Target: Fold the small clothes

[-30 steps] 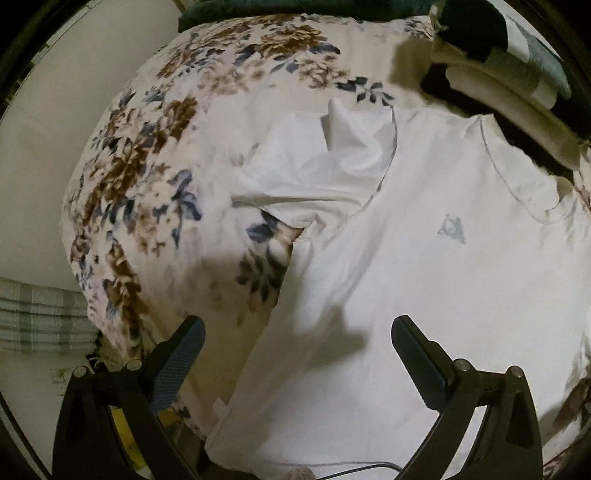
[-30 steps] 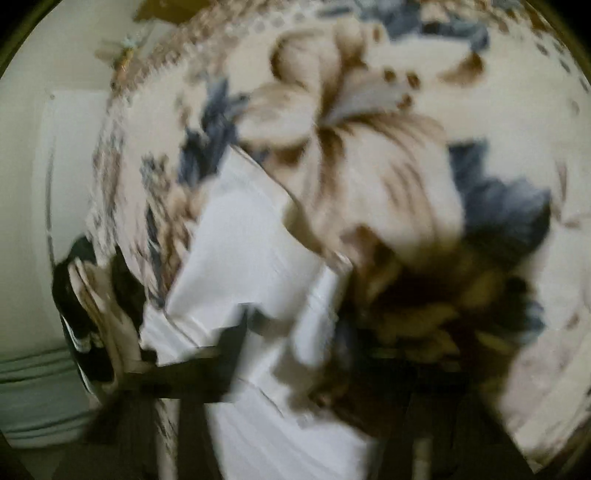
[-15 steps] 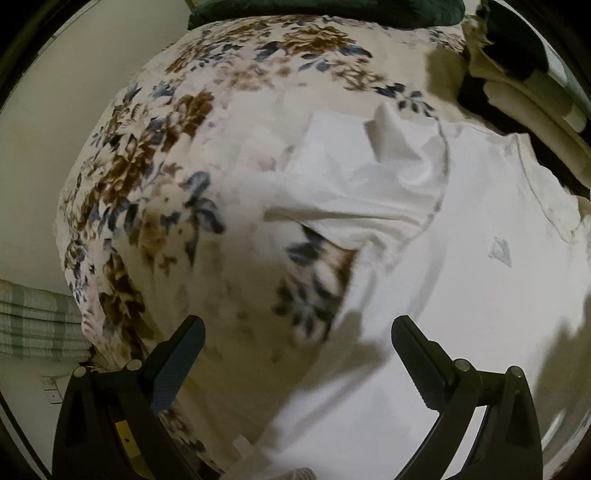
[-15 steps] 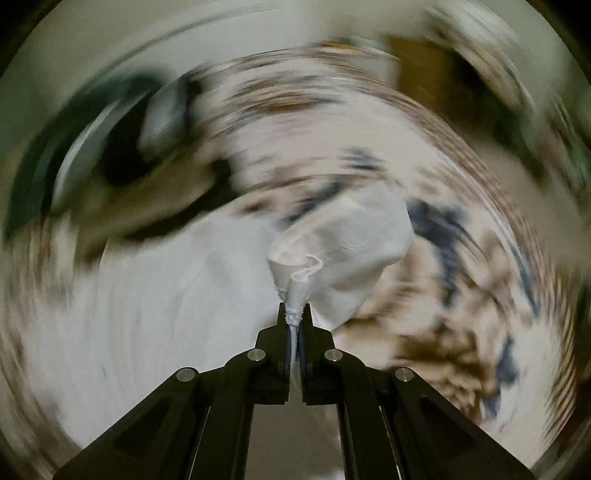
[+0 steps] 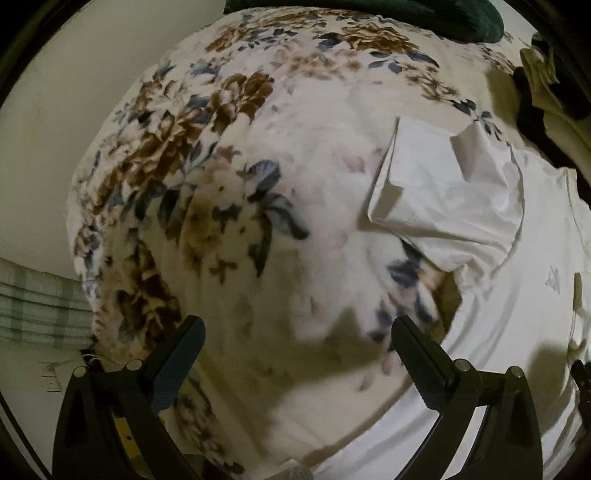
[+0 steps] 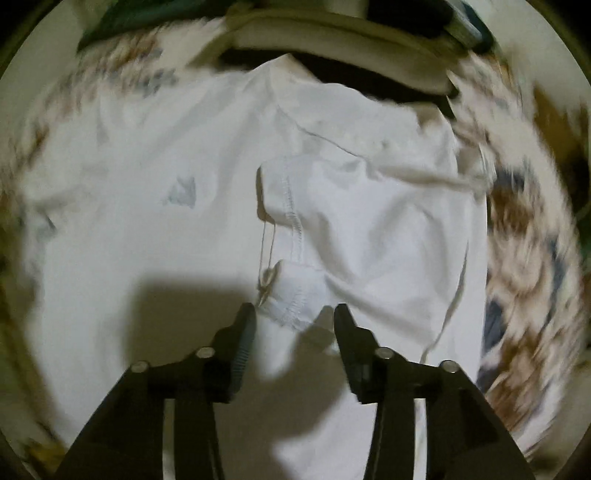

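Two hand-held grippers work one white T-shirt (image 6: 155,258), which lies spread on a floral blanket (image 5: 229,221) covering what appears to be a bed. The right hand-held gripper (image 6: 293,321) is released, its jaws parted with nothing between them; the stitched hem of the right sleeve (image 6: 291,206) lies folded inward over the chest just ahead of the tips, a loose thread hanging from it. The left hand-held gripper (image 5: 295,332) is likewise released, jaws wide, hovering over bare blanket beside the shirt's side edge. The left sleeve (image 5: 450,199) is laid outward on the blanket with one corner turned up.

Step in hand, as judged: folding the sleeves inward; the right one looks done, the left one not yet. To do it well, the left hand-held gripper should take the outer cuff edge of the left sleeve through both layers, lift only enough to clear the fabric, and carry it across to lie level with the folded right sleeve. The upturned corner should be flattened first, or it will be trapped as a crease. The plush blanket may drag on the thin cotton, so the body should be kept from shifting.

No container is visible. A pile of folded textiles (image 6: 332,33) lies at the far edge, just beyond the collar; its contents cannot be told apart.
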Available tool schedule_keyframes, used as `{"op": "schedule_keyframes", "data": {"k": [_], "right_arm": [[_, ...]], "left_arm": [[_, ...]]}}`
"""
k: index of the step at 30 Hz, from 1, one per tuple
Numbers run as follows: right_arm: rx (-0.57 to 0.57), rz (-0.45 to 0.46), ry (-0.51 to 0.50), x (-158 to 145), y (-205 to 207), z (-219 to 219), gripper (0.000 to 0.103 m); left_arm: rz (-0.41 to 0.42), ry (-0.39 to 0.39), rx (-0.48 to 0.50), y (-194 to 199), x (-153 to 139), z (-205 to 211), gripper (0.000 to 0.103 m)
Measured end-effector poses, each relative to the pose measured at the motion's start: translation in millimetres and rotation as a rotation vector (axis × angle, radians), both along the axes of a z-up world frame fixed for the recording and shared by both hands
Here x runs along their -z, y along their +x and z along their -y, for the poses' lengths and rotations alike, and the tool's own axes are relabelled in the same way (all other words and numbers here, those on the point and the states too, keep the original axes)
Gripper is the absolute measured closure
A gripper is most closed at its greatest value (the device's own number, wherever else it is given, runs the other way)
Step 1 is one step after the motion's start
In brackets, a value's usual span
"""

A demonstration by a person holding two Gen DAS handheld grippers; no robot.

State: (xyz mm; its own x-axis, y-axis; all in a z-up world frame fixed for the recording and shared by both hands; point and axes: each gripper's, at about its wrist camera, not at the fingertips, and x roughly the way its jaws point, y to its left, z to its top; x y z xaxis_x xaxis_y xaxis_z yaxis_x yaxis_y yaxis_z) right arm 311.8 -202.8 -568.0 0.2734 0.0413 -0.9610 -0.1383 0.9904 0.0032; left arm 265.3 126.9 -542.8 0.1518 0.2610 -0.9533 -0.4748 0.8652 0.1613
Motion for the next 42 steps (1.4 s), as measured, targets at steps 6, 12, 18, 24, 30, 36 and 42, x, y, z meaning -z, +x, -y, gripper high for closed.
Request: {"op": "schedule_keyframes", "data": {"k": [6, 12, 18, 24, 30, 36, 42], "right_arm": [[0.3, -0.047, 0.184, -18.0, 1.5, 62.0, 0.047], [0.515, -0.095, 0.244, -5.3, -3.5, 98.9, 0.047], [0.59, -0.113, 0.239, 1.6, -9.6, 116.0, 0.047], [0.605, -0.099, 0.22, -4.0, -8.9, 122.7, 0.047], [0.655, -0.089, 0.229, -15.7, -15.0, 139.3, 0.047], [0.672, -0.113, 0.212, -26.8, -28.3, 161.4, 0.047], [0.65, -0.127, 0.227, -36.9, -36.8, 179.5, 0.047]], "left_arm": [[0.103, -0.375, -0.136, 17.1, 18.7, -33.6, 0.0], [0.179, -0.647, -0.265, 60.1, 57.0, -42.8, 0.013], [0.27, -0.565, -0.214, 99.4, 49.0, -37.9, 0.1], [0.402, -0.325, 0.097, 118.2, -13.7, 18.5, 0.1], [0.406, -0.279, 0.485, 105.5, -43.7, 140.7, 0.1], [0.226, -0.29, 0.666, 67.4, -16.4, 223.2, 0.089], [0.147, -0.282, 0.568, 38.5, -8.1, 189.3, 0.016]]}}
